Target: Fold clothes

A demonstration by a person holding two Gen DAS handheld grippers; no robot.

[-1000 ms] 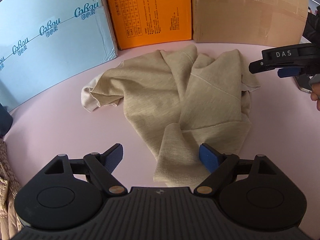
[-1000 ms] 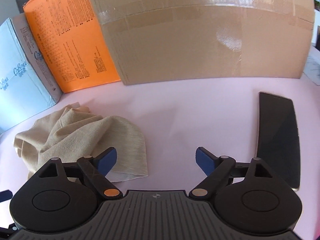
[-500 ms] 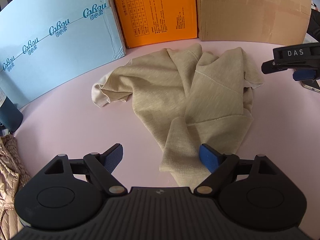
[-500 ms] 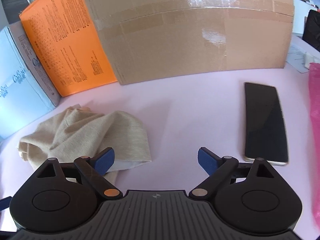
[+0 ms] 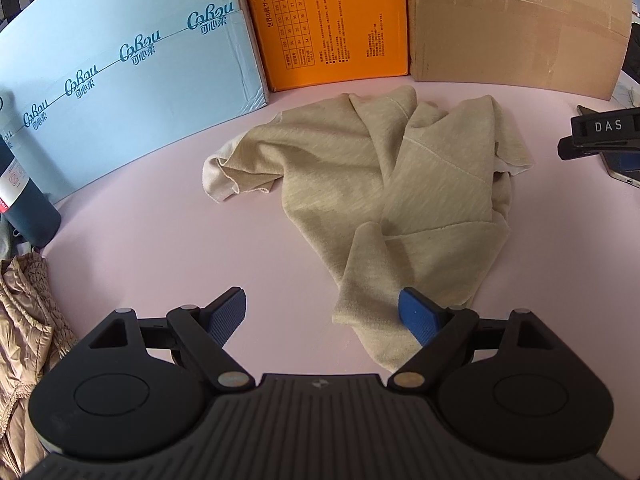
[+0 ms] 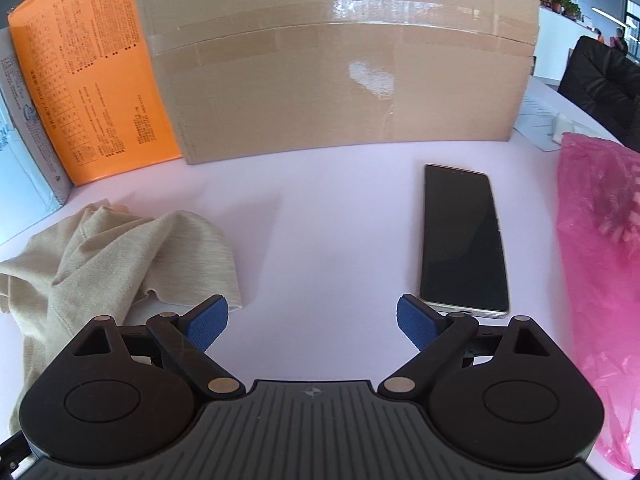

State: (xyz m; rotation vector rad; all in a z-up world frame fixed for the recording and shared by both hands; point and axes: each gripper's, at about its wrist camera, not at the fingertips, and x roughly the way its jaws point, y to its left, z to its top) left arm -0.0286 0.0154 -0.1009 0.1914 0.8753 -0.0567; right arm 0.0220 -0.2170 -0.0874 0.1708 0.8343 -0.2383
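Left tool [image 5: 322,312] & right tool [image 6: 312,320] both level, jaws spread wide, nothing held btwn them.

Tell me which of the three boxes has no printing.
The brown cardboard box, rightmost: plain, taped. The light blue box and orange box carry print.

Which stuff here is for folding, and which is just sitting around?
For folding: shirt, left tongs, right tongs.

Just lying about: phone, pink bag, blue box, orange box, brown box, jacket, bottle.

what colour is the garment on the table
The garment is beige, a light heathered knit; the left wrist view shows it best.
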